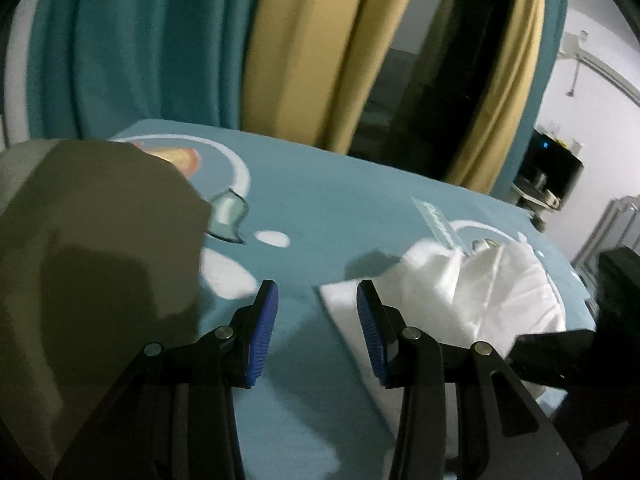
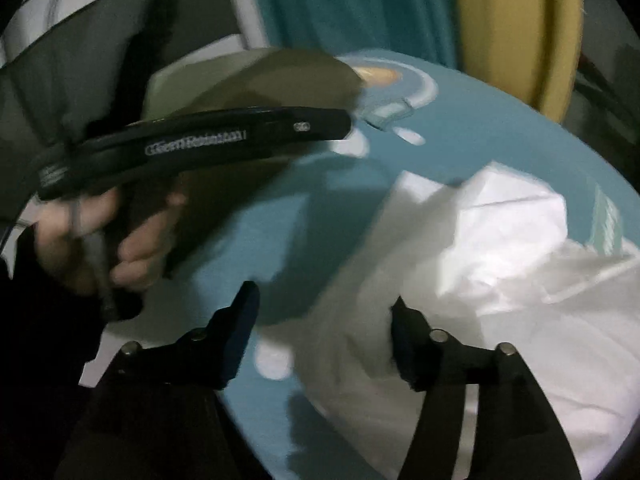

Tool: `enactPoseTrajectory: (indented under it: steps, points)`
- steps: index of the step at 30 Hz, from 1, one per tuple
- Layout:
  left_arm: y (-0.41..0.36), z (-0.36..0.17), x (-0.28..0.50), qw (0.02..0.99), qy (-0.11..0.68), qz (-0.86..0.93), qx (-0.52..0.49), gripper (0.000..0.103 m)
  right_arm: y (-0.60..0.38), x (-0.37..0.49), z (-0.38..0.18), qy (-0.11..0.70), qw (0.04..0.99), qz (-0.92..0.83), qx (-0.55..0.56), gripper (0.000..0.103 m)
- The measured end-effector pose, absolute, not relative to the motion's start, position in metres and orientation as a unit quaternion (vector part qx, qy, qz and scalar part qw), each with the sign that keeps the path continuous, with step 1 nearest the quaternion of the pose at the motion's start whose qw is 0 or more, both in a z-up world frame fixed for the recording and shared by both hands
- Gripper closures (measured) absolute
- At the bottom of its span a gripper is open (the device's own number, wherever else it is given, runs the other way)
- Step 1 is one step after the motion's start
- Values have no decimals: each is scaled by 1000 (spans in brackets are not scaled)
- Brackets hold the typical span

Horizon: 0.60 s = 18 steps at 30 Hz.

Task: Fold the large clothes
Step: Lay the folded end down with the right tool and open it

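A white garment (image 1: 480, 288) lies crumpled on the teal bed sheet (image 1: 320, 200), toward the right. An olive garment (image 1: 80, 240) lies flat at the left. My left gripper (image 1: 316, 286) hangs open over bare sheet between the two, its right blue pad beside the white garment's corner, with nothing between the pads. My right gripper (image 2: 325, 294) is open above the left edge of the white garment (image 2: 480, 260), and the pads do not press the cloth. In the right wrist view a hand (image 2: 120, 240) holds the left tool's black housing (image 2: 224, 136) in front of the olive garment (image 2: 260, 76).
Teal curtains (image 1: 140, 48) and mustard curtains (image 1: 312, 52) hang behind the bed. A black device on a stand (image 1: 552, 168) is at the far right by a white wall. The sheet carries white rings and dots (image 1: 272, 238). The bed's right edge runs close to the white garment.
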<state>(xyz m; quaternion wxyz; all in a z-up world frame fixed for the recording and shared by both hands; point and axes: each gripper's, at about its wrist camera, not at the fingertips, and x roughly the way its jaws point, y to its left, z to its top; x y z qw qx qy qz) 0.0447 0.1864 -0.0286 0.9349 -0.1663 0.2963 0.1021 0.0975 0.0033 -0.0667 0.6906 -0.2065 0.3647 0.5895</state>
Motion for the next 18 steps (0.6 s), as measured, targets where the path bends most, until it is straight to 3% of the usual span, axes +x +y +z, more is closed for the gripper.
enactPoseTrajectory:
  steps: [3, 11, 18]
  points:
    - [184, -21, 46, 936, 292, 107, -163, 54, -7, 91, -56, 343, 695, 597, -208, 34]
    - [135, -17, 73, 941, 312, 28, -129, 53, -78, 124, -27, 323, 763, 540, -150, 33]
    - [104, -72, 115, 905, 417, 4, -81, 53, -154, 170, -35, 338, 846, 401, -93, 32]
